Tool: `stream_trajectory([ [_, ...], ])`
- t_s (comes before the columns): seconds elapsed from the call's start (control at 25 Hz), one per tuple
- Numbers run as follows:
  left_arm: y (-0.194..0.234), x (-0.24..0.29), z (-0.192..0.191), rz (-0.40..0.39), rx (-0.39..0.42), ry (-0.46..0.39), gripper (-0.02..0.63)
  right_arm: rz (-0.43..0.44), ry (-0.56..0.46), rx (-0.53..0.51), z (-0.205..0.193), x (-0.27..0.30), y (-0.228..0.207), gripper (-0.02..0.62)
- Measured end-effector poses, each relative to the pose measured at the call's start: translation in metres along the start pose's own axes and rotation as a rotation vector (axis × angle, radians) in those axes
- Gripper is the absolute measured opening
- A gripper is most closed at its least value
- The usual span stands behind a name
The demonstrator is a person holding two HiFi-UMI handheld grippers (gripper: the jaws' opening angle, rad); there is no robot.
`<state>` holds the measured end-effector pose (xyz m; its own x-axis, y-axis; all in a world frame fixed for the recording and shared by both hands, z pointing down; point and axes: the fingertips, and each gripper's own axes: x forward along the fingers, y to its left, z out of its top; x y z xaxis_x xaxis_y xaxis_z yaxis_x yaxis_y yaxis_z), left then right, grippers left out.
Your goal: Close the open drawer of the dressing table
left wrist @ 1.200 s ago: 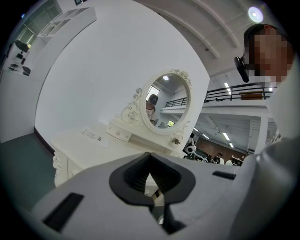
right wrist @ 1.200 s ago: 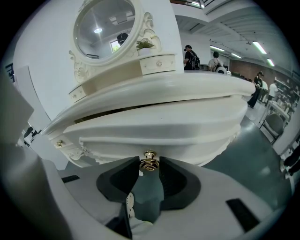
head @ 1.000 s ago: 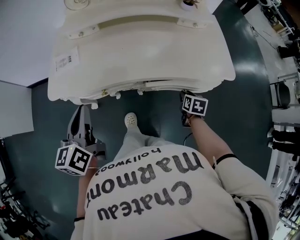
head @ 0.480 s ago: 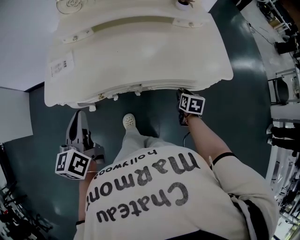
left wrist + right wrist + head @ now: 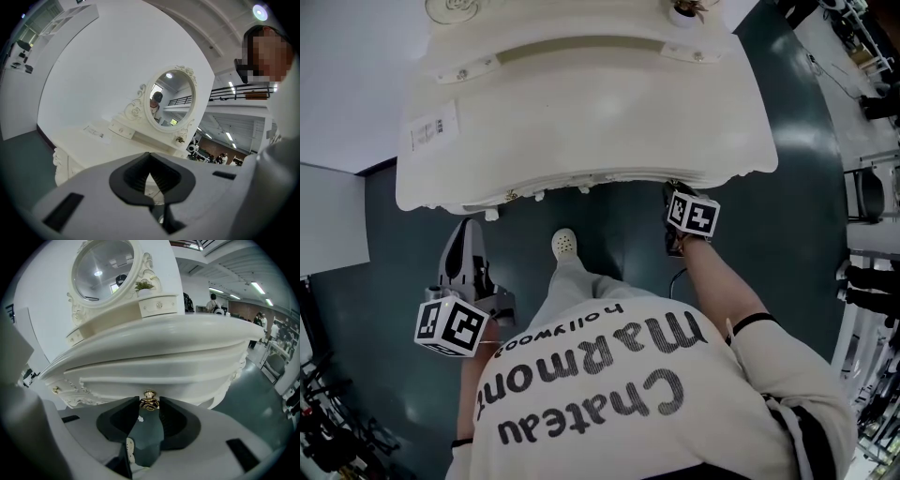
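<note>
The white dressing table (image 5: 581, 103) fills the top of the head view, with its oval mirror (image 5: 169, 98) at the back. In the right gripper view the drawer front (image 5: 187, 383) curves under the table top and carries a small gold knob (image 5: 149, 402). My right gripper (image 5: 149, 405) is shut on that knob, its dark pads against both sides. In the head view the right gripper (image 5: 676, 192) reaches under the table's front edge. My left gripper (image 5: 467, 232) hangs low at the left, away from the table, shut with nothing in it.
A person's leg and white shoe (image 5: 565, 244) stand on the dark floor between the grippers. More gold knobs (image 5: 511, 195) line the table's front edge. A small potted plant (image 5: 143, 285) sits on the shelf beside the mirror. Racks and equipment (image 5: 867, 187) stand at the right.
The picture sways a little with the head. Both grippers keep their places, and the right one stays closed on the knob.
</note>
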<state>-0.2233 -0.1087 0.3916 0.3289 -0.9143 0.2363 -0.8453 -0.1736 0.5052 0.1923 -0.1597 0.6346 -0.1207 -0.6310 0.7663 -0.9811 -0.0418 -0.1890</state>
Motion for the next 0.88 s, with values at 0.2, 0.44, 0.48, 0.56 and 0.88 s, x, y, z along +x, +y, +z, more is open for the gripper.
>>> stream_trajectory([
  [0.2, -0.001, 0.004, 0.001, 0.001, 0.005, 0.003, 0.008, 0.002, -0.009, 0.003, 0.004, 0.003, 0.001, 0.152],
  [0.44, 0.002, 0.006, -0.003, 0.008, -0.002, 0.010, 0.008, 0.004, -0.020, 0.001, 0.006, 0.005, 0.002, 0.152],
  [0.48, 0.002, 0.007, -0.003, 0.008, -0.003, 0.012, 0.008, 0.004, -0.023, 0.002, 0.007, 0.006, 0.002, 0.152],
  [0.56, 0.002, 0.010, -0.003, 0.005, -0.004, 0.017, 0.008, 0.001, -0.027, 0.004, 0.008, 0.007, 0.001, 0.152],
  [0.88, 0.005, 0.017, 0.002, -0.002, 0.000, 0.022, 0.008, -0.016, -0.031, 0.008, 0.011, 0.009, 0.001, 0.153],
])
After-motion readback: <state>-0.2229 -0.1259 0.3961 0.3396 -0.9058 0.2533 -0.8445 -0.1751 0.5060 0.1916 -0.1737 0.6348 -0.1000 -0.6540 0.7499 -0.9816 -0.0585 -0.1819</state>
